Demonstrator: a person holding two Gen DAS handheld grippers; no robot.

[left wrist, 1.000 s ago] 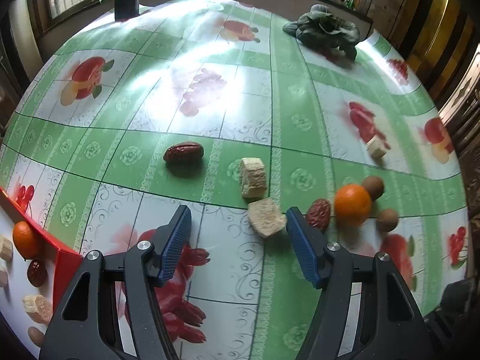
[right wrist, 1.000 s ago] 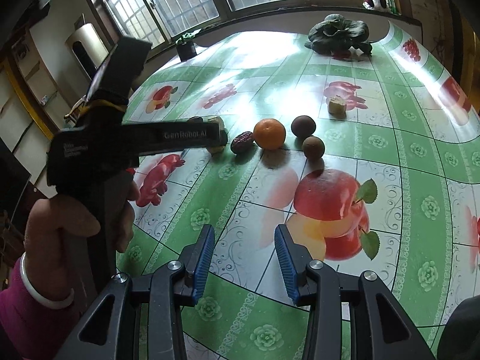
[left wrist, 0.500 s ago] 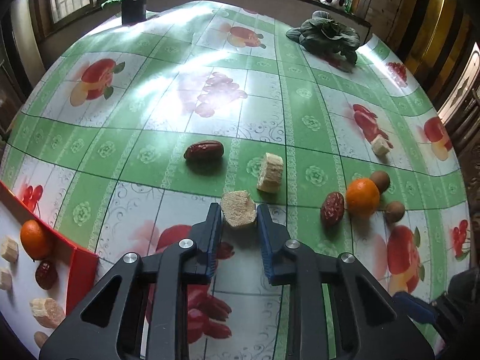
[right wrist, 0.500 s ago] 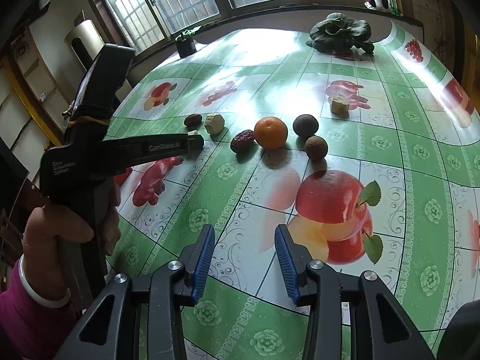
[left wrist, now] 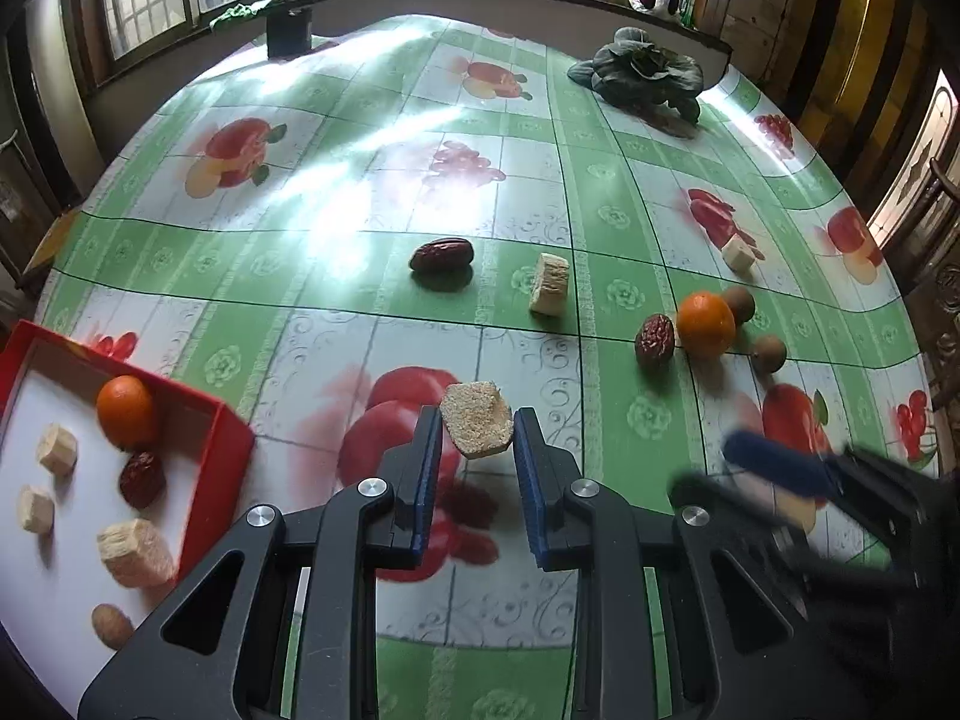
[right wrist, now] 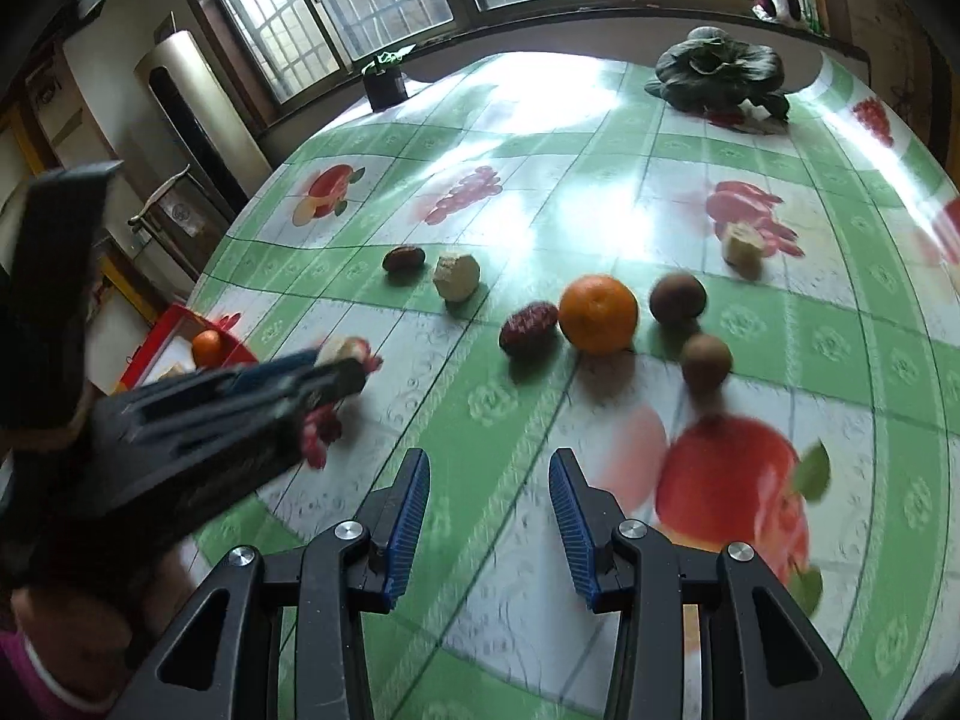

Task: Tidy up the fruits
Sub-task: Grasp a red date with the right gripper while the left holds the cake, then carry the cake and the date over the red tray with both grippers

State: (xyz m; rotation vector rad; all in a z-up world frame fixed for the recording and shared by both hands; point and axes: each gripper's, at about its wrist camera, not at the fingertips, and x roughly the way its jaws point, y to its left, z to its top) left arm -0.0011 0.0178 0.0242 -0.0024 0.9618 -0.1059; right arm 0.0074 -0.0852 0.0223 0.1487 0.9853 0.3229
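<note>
My left gripper (left wrist: 477,429) is shut on a beige crumbly fruit chunk (left wrist: 477,427) and holds it above the tablecloth; the right wrist view shows that gripper (right wrist: 336,360) blurred at the left. The red tray (left wrist: 219,438) at lower left holds an orange (left wrist: 127,411), a red date (left wrist: 141,478), pale chunks and a brown nut. On the cloth lie a date (left wrist: 442,255), a pale chunk (left wrist: 549,283), a second date (right wrist: 528,327), an orange (right wrist: 598,313), two brown round fruits (right wrist: 678,298) and a small chunk (right wrist: 743,245). My right gripper (right wrist: 489,516) stands open over bare cloth, nothing between its fingers.
A dark leafy vegetable (left wrist: 639,69) lies at the far right of the table. A black pot (left wrist: 289,36) stands at the far edge by the windows. The table drops off at the left beside the tray. A person's hand and pink sleeve (right wrist: 36,660) show at lower left.
My left gripper closed on the beige chunk, lifted it and carried it left, bringing the red tray further into view. My right gripper drifted toward the orange and dates, still open.
</note>
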